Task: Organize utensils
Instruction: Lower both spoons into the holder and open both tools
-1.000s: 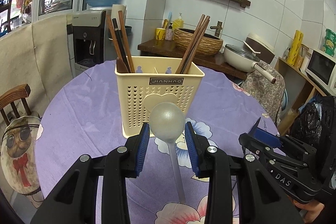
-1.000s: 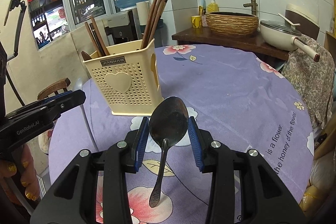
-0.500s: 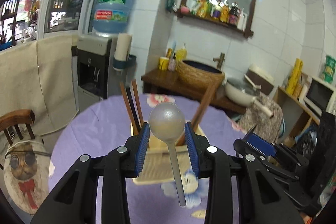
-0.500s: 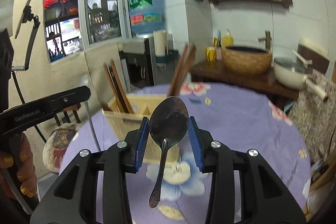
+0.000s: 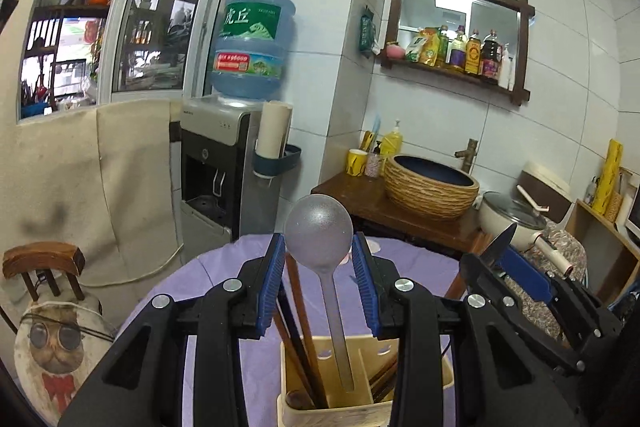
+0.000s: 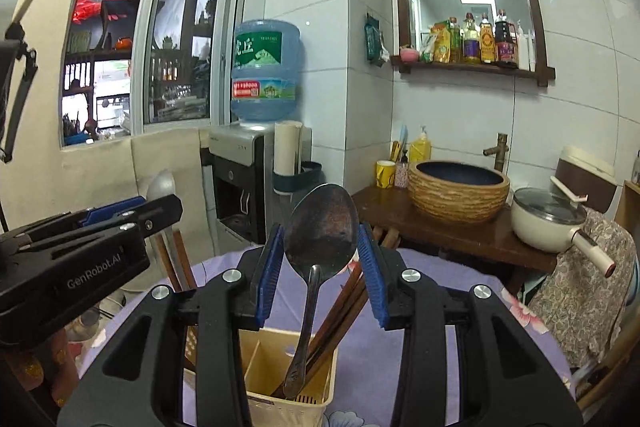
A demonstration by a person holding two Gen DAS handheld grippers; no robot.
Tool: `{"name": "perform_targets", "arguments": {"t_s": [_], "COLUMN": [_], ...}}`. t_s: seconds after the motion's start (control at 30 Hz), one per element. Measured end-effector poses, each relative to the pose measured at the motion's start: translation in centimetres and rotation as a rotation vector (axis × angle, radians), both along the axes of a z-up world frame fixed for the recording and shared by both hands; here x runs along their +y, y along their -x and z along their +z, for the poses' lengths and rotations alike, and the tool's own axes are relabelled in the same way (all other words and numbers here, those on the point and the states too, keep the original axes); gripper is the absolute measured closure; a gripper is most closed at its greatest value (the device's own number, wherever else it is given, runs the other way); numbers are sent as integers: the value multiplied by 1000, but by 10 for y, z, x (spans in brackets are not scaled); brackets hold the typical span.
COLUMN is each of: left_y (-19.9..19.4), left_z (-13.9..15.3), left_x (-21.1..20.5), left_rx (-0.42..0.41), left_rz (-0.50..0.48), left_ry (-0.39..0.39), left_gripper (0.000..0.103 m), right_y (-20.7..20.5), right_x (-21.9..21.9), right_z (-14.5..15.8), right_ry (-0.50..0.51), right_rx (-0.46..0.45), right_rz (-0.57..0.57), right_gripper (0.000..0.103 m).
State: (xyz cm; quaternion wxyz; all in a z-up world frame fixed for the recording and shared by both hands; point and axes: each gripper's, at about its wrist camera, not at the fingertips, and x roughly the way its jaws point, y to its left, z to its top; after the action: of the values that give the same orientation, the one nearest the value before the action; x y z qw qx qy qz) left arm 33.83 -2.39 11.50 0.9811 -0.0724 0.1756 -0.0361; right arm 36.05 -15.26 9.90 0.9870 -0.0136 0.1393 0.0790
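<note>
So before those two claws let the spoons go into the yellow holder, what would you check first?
1. Left claw pinches the grey spoon by its bowl: ok.
2. Right claw pinches the dark metal spoon by its bowl: ok.
3. Grey spoon's handle tip hangs over the cream utensil holder, middle compartment: ok.
4. Dark spoon's handle is already down in the holder, beside the brown chopsticks: ok.
5. Handle tips resting on the holder's floor: cannot tell.
6. The two claws are apart from each other: ok.
</note>
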Motion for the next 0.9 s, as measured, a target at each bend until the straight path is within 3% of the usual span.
{"name": "perform_targets", "arguments": {"t_s": [0.43, 0.73, 0.77, 0.9], "left_y": [1, 6, 9, 36], "left_z": [-59, -59, -57, -40], "left_x": [-1, 4, 4, 16], "left_rx": [83, 98, 92, 30], "left_rz": [-17, -23, -22, -19], "left_ry": [-39, -43, -46, -38], "left_gripper": [69, 67, 66, 41], "right_y": [4, 9, 10, 28], "right_x": [4, 2, 1, -11], "right_z": [-73, -81, -80, -69], "right_ry": [54, 50, 50, 10], "right_rx": [67, 67, 64, 37], "right_rz": [-15, -4, -4, 5], "right_gripper": [64, 63, 61, 46]}}
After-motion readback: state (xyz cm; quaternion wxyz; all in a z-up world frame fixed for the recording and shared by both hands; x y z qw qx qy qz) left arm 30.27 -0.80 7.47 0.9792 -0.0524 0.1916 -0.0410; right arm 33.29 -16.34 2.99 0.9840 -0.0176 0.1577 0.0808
